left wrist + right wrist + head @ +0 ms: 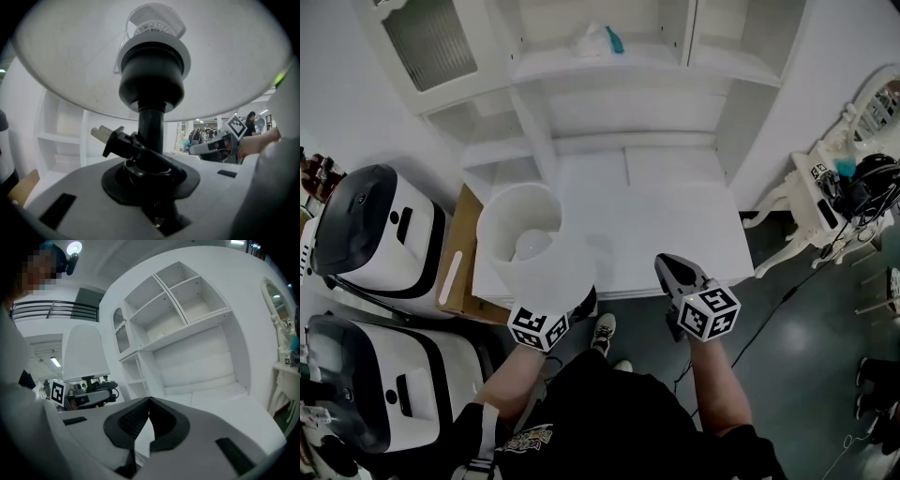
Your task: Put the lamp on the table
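The lamp has a white shade (528, 236) and a black stem (151, 125). It hangs over the front left corner of the white table (675, 220). My left gripper (151, 174) is shut on the lamp's black stem, down where the cord is wound round it, and the plug (108, 138) sticks out to the left. In the head view the shade hides the left jaws and only the marker cube (537, 328) shows. My right gripper (667, 267) is shut with nothing in it, at the table's front edge to the right of the lamp (84, 352).
A white shelf unit (609, 66) rises behind the table, with a teal thing (614, 39) on an upper shelf. Two white-and-black appliances (380, 234) (384, 375) and a brown board (461, 253) stand at the left. An ornate white side table (825, 183) with cables stands at the right.
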`<state>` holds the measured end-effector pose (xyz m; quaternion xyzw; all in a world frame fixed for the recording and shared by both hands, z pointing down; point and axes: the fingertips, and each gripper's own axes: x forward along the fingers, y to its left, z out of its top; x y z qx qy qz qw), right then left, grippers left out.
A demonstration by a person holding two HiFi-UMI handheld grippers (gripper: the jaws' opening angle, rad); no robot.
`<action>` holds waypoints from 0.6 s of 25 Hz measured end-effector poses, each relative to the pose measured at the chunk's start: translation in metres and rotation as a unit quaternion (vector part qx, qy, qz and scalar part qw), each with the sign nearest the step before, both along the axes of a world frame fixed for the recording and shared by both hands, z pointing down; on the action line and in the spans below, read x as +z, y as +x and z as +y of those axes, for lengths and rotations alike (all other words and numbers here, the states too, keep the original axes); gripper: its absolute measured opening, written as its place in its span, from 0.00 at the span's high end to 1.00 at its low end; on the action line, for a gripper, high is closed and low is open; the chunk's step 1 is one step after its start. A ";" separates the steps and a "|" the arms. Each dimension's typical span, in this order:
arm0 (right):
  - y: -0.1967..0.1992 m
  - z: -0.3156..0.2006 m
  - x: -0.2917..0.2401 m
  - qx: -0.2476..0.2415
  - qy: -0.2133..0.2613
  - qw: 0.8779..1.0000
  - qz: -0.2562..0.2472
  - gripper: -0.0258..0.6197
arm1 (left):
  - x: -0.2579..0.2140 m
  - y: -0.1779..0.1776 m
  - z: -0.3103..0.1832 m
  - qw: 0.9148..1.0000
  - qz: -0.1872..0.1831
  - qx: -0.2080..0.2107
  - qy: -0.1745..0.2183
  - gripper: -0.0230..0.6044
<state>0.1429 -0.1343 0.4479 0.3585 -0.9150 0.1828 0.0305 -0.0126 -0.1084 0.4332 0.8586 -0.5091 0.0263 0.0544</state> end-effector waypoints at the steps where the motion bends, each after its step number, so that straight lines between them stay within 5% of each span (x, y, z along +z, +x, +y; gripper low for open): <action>1: 0.002 -0.004 0.002 0.003 -0.003 1.000 0.000 0.92 | 0.001 0.001 -0.004 1.000 0.000 0.003 0.001 0.81; 15: -0.011 -0.071 0.019 0.018 -0.029 0.999 0.000 0.92 | 0.013 -0.008 -0.078 1.000 -0.003 0.022 0.002 0.81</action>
